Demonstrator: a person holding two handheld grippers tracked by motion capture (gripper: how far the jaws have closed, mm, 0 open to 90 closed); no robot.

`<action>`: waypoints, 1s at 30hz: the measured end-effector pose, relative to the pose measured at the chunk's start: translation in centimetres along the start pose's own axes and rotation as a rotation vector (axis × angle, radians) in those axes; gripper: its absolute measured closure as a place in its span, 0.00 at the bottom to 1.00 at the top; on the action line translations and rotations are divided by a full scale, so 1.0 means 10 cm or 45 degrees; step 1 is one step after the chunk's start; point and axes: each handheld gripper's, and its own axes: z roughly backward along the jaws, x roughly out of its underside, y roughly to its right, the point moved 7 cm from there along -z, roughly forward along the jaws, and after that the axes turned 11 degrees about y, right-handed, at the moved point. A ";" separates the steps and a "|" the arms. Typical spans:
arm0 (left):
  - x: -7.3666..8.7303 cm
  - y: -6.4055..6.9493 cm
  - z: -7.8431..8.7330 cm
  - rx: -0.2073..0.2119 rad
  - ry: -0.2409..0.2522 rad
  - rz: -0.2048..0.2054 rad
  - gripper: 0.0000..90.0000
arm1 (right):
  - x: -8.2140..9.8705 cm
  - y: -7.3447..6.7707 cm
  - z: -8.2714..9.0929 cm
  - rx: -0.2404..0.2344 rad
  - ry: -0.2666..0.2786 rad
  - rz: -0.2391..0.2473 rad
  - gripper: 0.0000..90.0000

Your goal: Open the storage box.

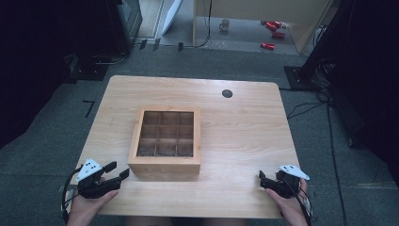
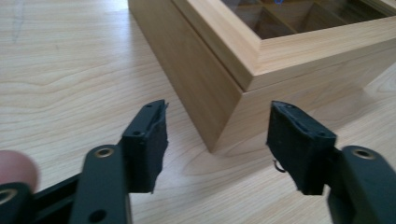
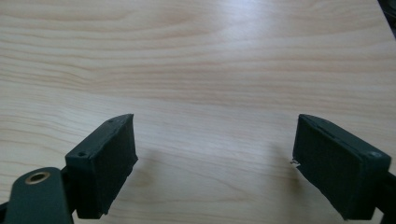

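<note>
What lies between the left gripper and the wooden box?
Nothing but bare table: in its own view the open left gripper faces the wooden box corner.

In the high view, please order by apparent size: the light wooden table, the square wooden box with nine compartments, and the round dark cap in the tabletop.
1. Light wooden table, largest.
2. Square wooden box with nine compartments.
3. Round dark cap, smallest.

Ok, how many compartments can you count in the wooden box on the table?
9, in a three-by-three grid inside the wooden box: three along the far side, three across the middle, three along the near side, seen through its lid. All look empty, though the dim near row could hide something small.
</note>
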 end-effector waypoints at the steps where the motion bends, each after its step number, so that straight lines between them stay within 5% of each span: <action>1: 0.00 0.02 0.00 0.001 -0.002 -0.001 0.45 | -0.02 -0.04 0.01 -0.010 0.008 -0.001 0.15; 13: -0.11 0.13 -0.03 -0.007 0.013 -0.033 0.55 | -0.23 -0.52 0.01 -0.131 0.055 -0.015 0.15; 16: -0.11 0.14 -0.06 -0.064 -0.015 -0.083 0.55 | -0.27 -0.58 0.00 -0.142 0.061 -0.013 0.15; 30: -0.29 0.18 -0.11 -0.017 -0.021 -0.078 0.62 | -0.57 -1.03 -0.03 -0.223 0.113 0.070 0.16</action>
